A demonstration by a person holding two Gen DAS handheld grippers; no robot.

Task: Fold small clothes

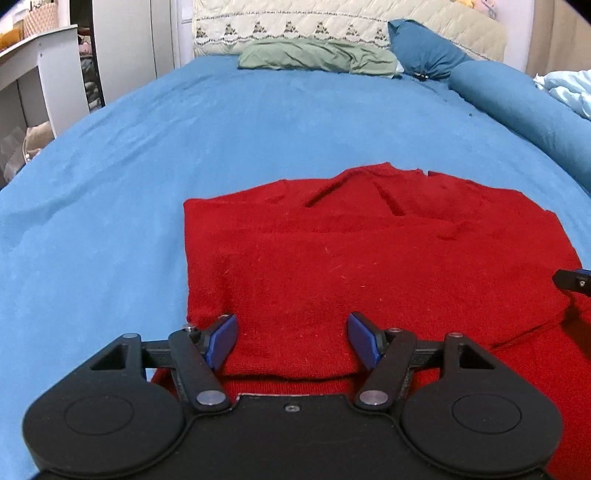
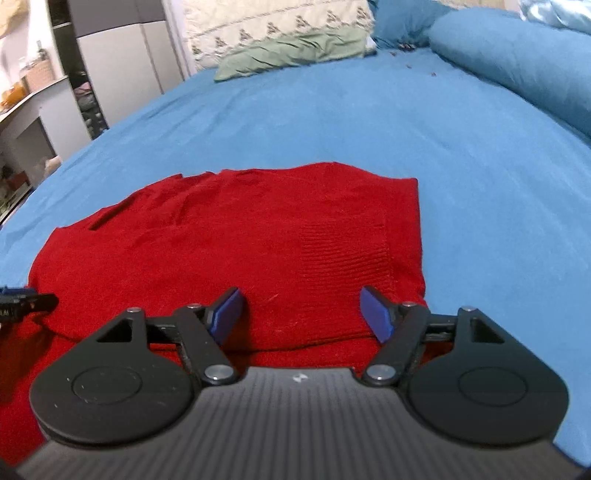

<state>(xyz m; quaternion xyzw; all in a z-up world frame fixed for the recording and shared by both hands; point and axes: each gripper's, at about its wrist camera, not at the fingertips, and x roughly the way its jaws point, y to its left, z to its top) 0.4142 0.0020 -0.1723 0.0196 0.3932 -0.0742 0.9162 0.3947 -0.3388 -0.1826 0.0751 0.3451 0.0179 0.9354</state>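
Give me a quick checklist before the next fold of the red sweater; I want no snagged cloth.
1. Left gripper open, nothing between its fingers: ok.
2. Right gripper open, nothing held: ok.
3. Red sweater lies flat on the blue bedsheet, a layer already folded over: ok.
4. Folded edge near the grippers straight: ok on the left, slightly slanted on the right.
5. Bedsheet beyond the sweater free for folding: ok.
6. Sweater's underside smooth: cannot tell.

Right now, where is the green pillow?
In both views the green pillow lies at the bed's far end, against the quilted headboard, left of the blue pillow.
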